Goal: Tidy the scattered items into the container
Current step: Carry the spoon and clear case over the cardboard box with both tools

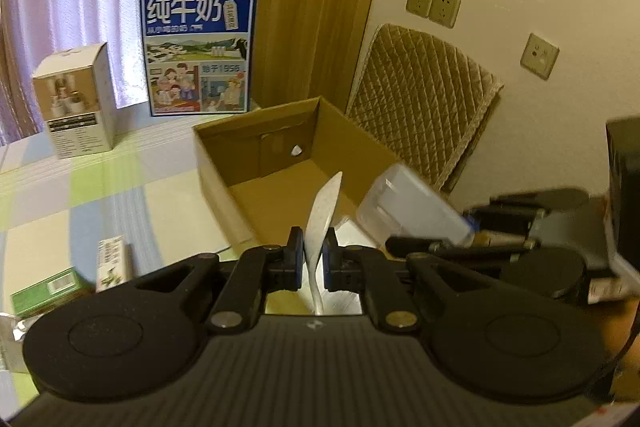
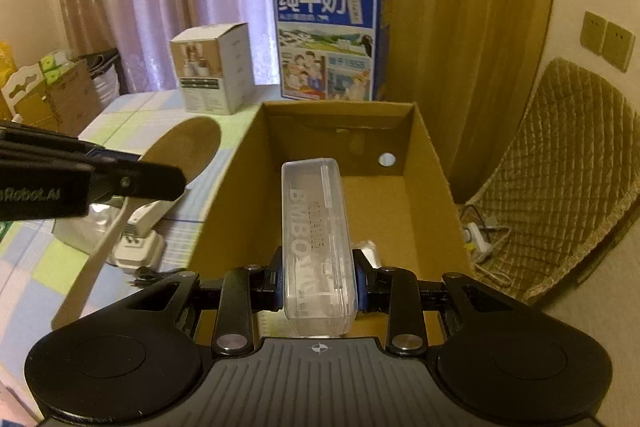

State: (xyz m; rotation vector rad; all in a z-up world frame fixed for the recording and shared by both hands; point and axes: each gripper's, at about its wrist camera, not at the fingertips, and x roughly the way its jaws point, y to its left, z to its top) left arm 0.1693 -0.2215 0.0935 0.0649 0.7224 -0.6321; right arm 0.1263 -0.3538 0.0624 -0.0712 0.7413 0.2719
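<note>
An open cardboard box (image 1: 224, 187) (image 2: 432, 187) stands on the checked tablecloth. My left gripper (image 1: 313, 259) is shut on a thin white packet (image 1: 322, 215), held edge-on above the box's near corner. My right gripper (image 2: 318, 279) is shut on a clear plastic case (image 2: 316, 227) with "BMBO" lettering, held over the box's near edge; the case also shows in the left wrist view (image 1: 408, 207). The left gripper's body shows at the left of the right wrist view (image 2: 80, 183). A white charger (image 2: 138, 243) and a black cable (image 2: 152, 273) lie on the table left of the box.
A blue milk carton box (image 1: 198, 47) (image 2: 328, 39) and a small white product box (image 1: 76, 103) (image 2: 216, 67) stand behind the cardboard box. Green and white small boxes (image 1: 52, 289) lie near left. A quilted chair (image 1: 420, 99) (image 2: 560, 167) is at the right, by the wall.
</note>
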